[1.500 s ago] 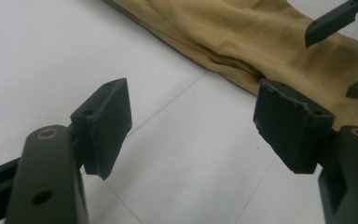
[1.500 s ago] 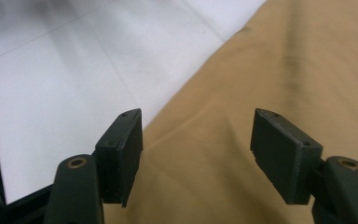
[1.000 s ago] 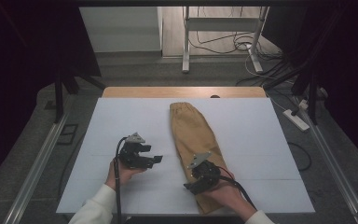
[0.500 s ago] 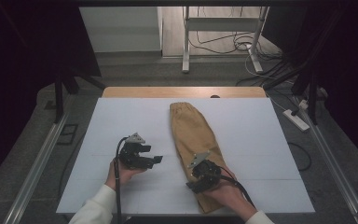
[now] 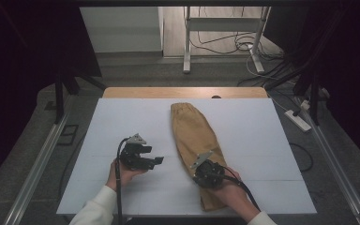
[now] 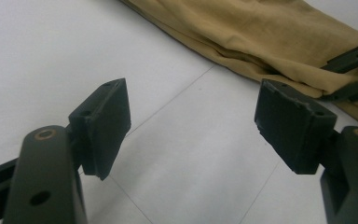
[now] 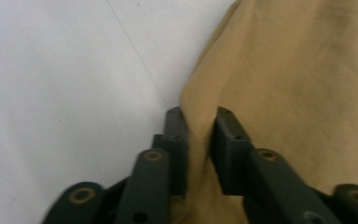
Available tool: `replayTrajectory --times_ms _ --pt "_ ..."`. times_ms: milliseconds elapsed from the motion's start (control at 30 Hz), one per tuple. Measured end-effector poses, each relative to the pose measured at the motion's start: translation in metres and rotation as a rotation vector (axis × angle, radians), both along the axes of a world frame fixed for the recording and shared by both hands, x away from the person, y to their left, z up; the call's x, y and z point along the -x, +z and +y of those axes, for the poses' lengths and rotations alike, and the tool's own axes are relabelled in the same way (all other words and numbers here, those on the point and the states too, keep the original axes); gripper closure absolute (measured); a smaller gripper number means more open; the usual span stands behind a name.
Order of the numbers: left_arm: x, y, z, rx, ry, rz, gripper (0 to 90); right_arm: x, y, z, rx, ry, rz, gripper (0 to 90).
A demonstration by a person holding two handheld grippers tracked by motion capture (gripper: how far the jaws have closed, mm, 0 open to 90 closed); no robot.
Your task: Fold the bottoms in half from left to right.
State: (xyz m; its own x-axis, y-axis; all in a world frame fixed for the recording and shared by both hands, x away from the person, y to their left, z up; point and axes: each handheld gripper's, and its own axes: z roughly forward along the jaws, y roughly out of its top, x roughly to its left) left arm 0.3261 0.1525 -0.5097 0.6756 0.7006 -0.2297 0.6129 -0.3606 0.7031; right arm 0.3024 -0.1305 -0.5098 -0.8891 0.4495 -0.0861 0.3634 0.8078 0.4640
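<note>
A tan pair of folded trousers (image 5: pixel 194 136) lies lengthwise on the white table top (image 5: pixel 122 117), waistband at the far end. My right gripper (image 5: pixel 201 174) sits on the cloth's near left edge and is shut on a pinched fold of the tan fabric (image 7: pixel 279 79), which rises between its two pads (image 7: pixel 228 140). My left gripper (image 5: pixel 155 161) is held just left of the trousers, a little above the table, open with nothing between its pads (image 6: pixel 105 126). The trousers' edge (image 6: pixel 261 42) lies beyond it, with the right gripper's linkage at the right border.
The white sheet covers a wooden table (image 5: pixel 183 92) with metal rails (image 5: pixel 37 159) along both sides. A power strip (image 5: pixel 299 120) and cables lie on the floor at the right. A white metal stand (image 5: pixel 222 28) is behind the table.
Hardly anything has moved. The right gripper has shifted very slightly on the cloth's edge; the left gripper stays where it was.
</note>
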Motion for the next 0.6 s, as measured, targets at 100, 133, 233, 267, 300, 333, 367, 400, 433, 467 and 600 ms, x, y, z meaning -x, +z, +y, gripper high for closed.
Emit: replayTrajectory --times_ms 100,133,233,267,300,333,367,400,433,467,600 --pt "0.0 0.0001 -0.0004 -0.004 -0.001 -0.002 26.5 -0.0017 0.0 -0.0019 -0.011 -0.008 0.008 83.3" --pt "-0.0001 0.0001 -0.0004 -0.005 -0.001 -0.001 26.4 -0.0025 0.0002 -0.0029 -0.019 -0.014 0.017 83.5" --pt "-0.0005 -0.0001 0.0001 -0.005 0.001 -0.001 26.4 -0.0041 0.0004 -0.0052 -0.053 -0.027 0.043 83.7" --pt "-0.0007 -0.0002 0.0005 -0.003 0.003 -0.001 26.3 -0.004 0.0008 -0.0053 -0.061 -0.027 0.046 83.8" --pt "-0.001 -0.0003 0.001 -0.003 0.004 -0.001 26.4 -0.0037 0.0016 -0.005 -0.066 -0.026 0.049 83.8" --pt "-0.0013 -0.0003 0.0014 -0.004 0.005 -0.001 26.3 -0.0034 0.0024 -0.0047 -0.075 -0.024 0.052 83.8" --pt "-0.0014 -0.0004 0.0018 -0.004 0.005 -0.001 26.4 -0.003 0.0035 -0.0044 -0.084 -0.022 0.054 83.8" --pt "-0.0014 -0.0003 0.002 -0.004 0.005 -0.001 26.3 -0.0025 0.0045 -0.004 -0.092 -0.02 0.055 83.8" --pt "-0.0013 -0.0003 0.0021 -0.004 0.005 -0.001 26.3 -0.0023 0.0051 -0.0038 -0.104 -0.019 0.056 83.8" --pt "-0.0012 -0.0002 0.0021 -0.004 0.005 -0.002 26.3 -0.0022 0.0056 -0.0037 -0.117 -0.019 0.061 83.8" --pt "-0.0012 -0.0001 0.0017 -0.006 0.005 -0.003 26.3 -0.0014 0.0053 -0.0016 -0.155 -0.009 0.093 83.6"
